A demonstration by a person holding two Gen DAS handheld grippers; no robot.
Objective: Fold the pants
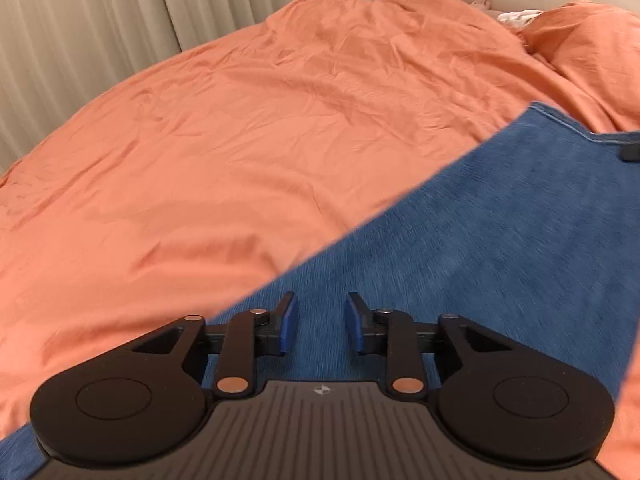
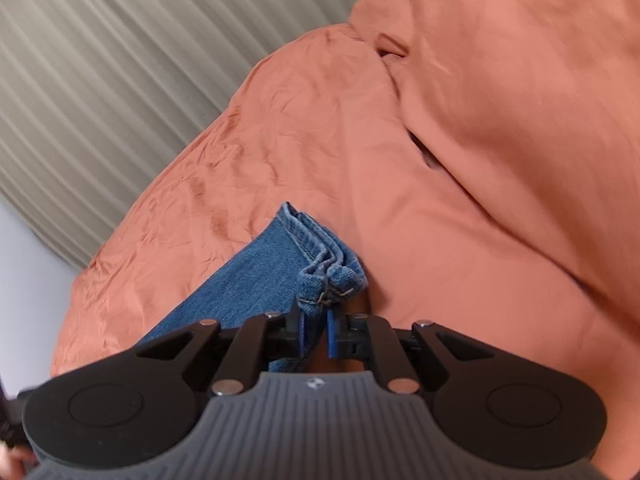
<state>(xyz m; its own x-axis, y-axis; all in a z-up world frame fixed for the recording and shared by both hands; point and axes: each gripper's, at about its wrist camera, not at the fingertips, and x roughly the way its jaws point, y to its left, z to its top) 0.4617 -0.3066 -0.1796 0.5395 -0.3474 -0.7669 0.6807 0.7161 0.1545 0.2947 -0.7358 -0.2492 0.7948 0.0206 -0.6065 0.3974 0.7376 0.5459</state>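
1. Two grippers are working on one pair of jeans (image 1: 500,220), which is lying on the orange bedspread (image 1: 240,140); the bedspread is the landmark for everything here.
2. The right gripper (image 2: 316,332) is pinching the stacked leg hems (image 2: 324,268) of the jeans, its fingers pressed nearly together with the denim edge caught between them. The hems are sitting just beyond the fingertips, bunched and raised off the bedspread.
3. From that pinch the leg is running back and to the gripper's left as a long band, so the long axis of the jeans is lying diagonally across the bedspread, away from the curtain (image 2: 120,80) side.
4. The left gripper (image 1: 322,324) is hovering over the middle of the denim with its fingers spread and nothing between them. Whether the pads are touching the cloth I cannot tell.
5. In the left view the denim is stretching away to the upper right, ending at a hemmed edge (image 1: 560,120) lying on the bedspread.
6. Judging from this, the right gripper is the one holding the free end, so the fold is likely turning on carrying those hems along the long axis toward the far end, while the left gripper is placed to press down at the fold line.
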